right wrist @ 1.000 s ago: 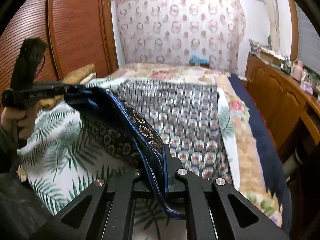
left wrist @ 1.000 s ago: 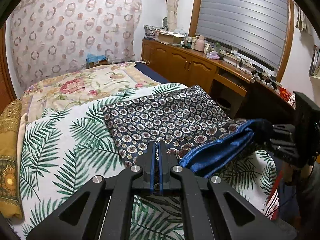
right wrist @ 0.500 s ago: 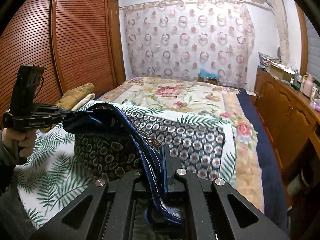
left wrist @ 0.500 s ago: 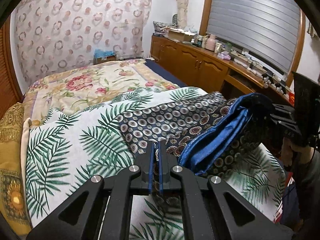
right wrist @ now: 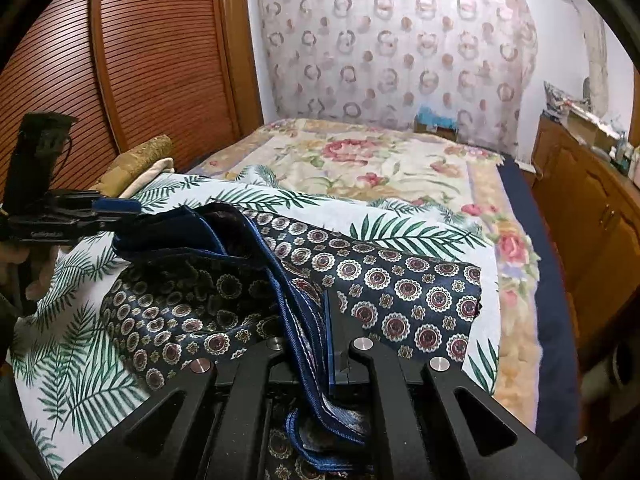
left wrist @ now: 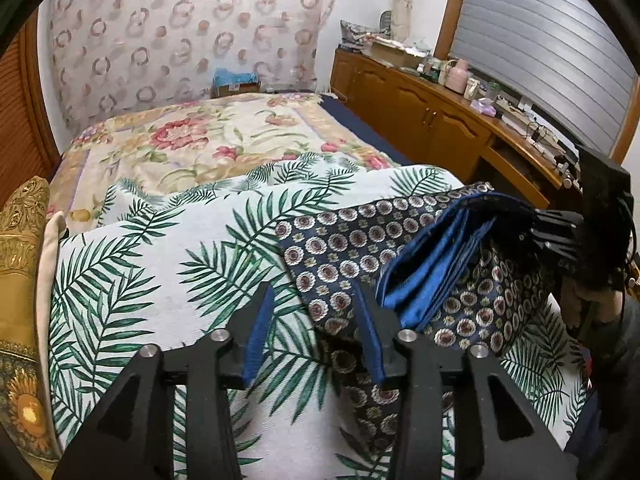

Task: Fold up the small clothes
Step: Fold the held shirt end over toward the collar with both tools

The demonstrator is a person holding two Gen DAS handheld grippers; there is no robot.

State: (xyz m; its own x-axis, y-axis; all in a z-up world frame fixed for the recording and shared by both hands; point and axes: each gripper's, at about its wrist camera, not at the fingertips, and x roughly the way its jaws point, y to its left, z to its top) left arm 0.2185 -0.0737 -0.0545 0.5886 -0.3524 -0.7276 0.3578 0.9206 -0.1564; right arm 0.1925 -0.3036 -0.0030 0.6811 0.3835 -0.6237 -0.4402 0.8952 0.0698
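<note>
Left hand-held gripper (left wrist: 316,312) let go, jaws just swung apart, blue pads wide, nothing pinched between them. Only leaf-print sheet (left wrist: 168,264) and a corner of the cloth under the gap. Seen also from the right wrist view at 9 o'clock (right wrist: 120,210), with part of a hand (right wrist: 24,260) below its handle.

Right hand-held gripper (right wrist: 312,344) clenched tight on the blue hem of the patterned shorts (right wrist: 400,284). Seen from the left wrist view at 3 o'clock (left wrist: 536,220), hem bunched at its tips.

Patterned shorts (left wrist: 360,240) dark blue with round flower dots, lying on the leaf-print sheet on the bed (right wrist: 380,160). One part flat toward 2 o'clock in the right wrist view. Other part folded over and lifted a bit, bright blue inside showing. Dark crumpled part at 8 o'clock.

Floral blanket (left wrist: 200,140) farther up the bed at 12 o'clock. Wooden cabinet (left wrist: 420,112) along the right side. Brown slatted door (right wrist: 120,60) at 10 o'clock.
</note>
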